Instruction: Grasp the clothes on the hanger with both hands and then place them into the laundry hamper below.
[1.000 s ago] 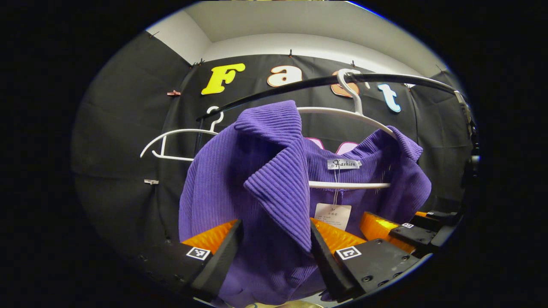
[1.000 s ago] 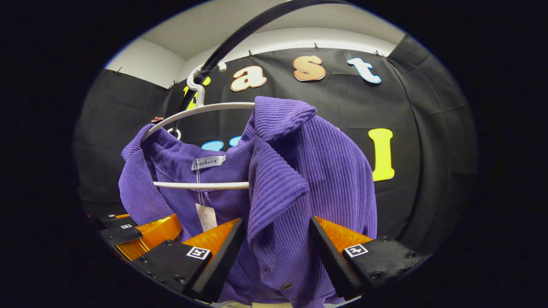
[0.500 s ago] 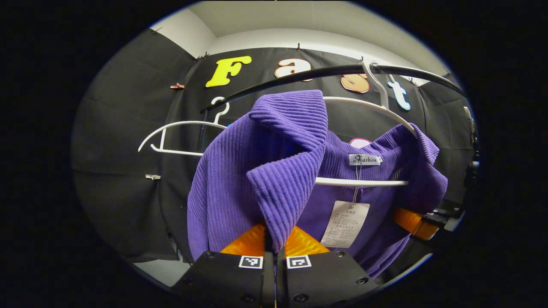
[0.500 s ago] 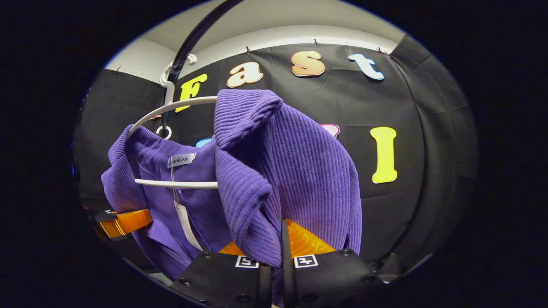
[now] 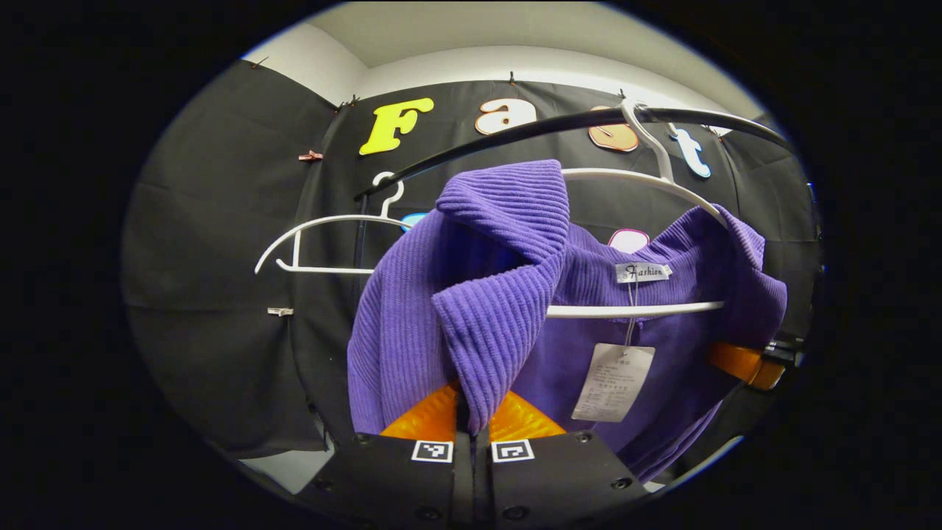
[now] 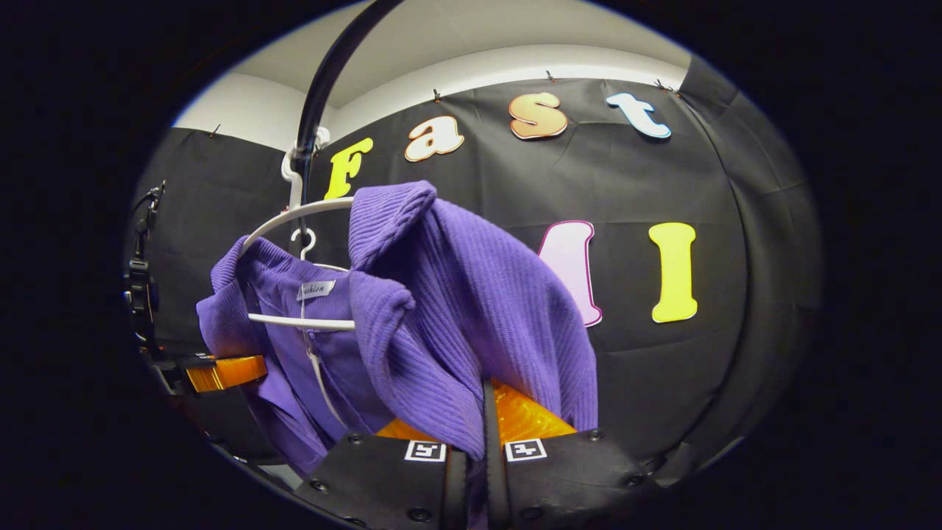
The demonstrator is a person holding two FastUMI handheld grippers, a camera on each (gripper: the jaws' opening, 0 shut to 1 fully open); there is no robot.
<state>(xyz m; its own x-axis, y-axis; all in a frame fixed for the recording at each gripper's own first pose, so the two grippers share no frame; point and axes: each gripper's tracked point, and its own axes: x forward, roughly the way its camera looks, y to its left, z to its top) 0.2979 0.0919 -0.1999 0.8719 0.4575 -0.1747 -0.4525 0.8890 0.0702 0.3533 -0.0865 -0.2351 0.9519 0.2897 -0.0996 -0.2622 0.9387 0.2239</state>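
I take the white hanger (image 5: 633,309) as my reference; it hooks over the black rail (image 5: 559,125) and carries the purple ribbed jacket (image 5: 412,324). In the left gripper view, my left gripper (image 5: 472,419) is closed flat, both fingers pressed together on the jacket's lapel just below the hanger's crossbar, at the near end of the bar. A paper tag (image 5: 612,381) hangs on a string below the crossbar, beside the pinched lapel. Beyond the hanger's far end I see part of the other gripper against the jacket's edge. A second, bare hanger (image 5: 324,243) hangs on the same rail, behind the reference hanger. In the right gripper view, my right gripper (image 6: 486,427) is likewise clamped, fingers together on the jacket (image 6: 471,309) lapel below the hanger (image 6: 302,321) crossbar. The rail (image 6: 324,81) runs overhead.
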